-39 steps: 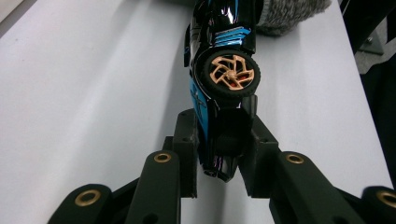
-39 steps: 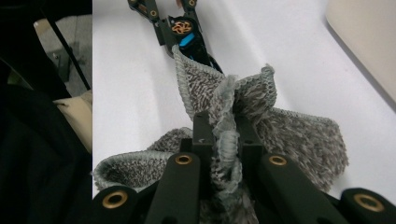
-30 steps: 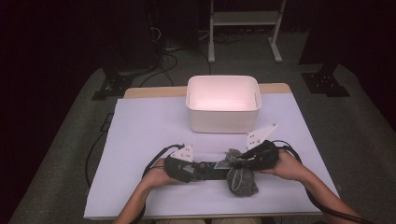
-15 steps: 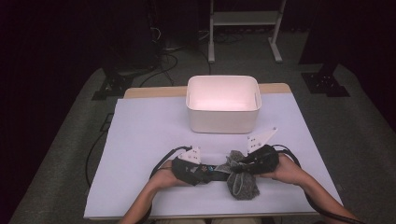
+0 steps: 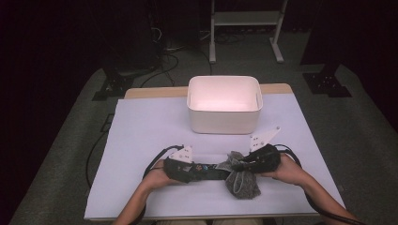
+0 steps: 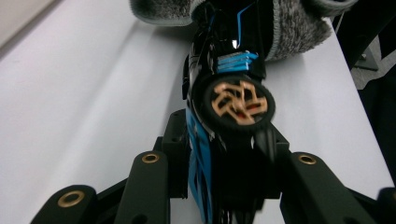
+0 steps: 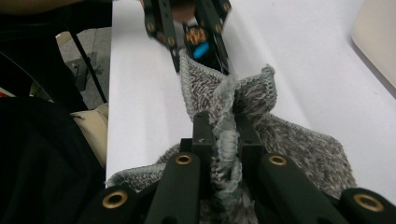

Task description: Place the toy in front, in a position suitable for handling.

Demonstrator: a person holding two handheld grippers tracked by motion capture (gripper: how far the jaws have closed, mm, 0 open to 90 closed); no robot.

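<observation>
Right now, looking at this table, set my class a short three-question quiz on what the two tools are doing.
1. True or false: the right tool grips the grey cloth.
2. What does the left tool hold? A) the white bin B) a black-and-blue item C) nothing
3. Is the white bin touching the cloth?

Key: 1 true; 2 B, the black-and-blue item; 3 no, it stands apart, farther up the table.

Grey fuzzy cloth [image 5: 241, 180] bunched, black-blue toy [image 6: 224, 93] inside
</observation>
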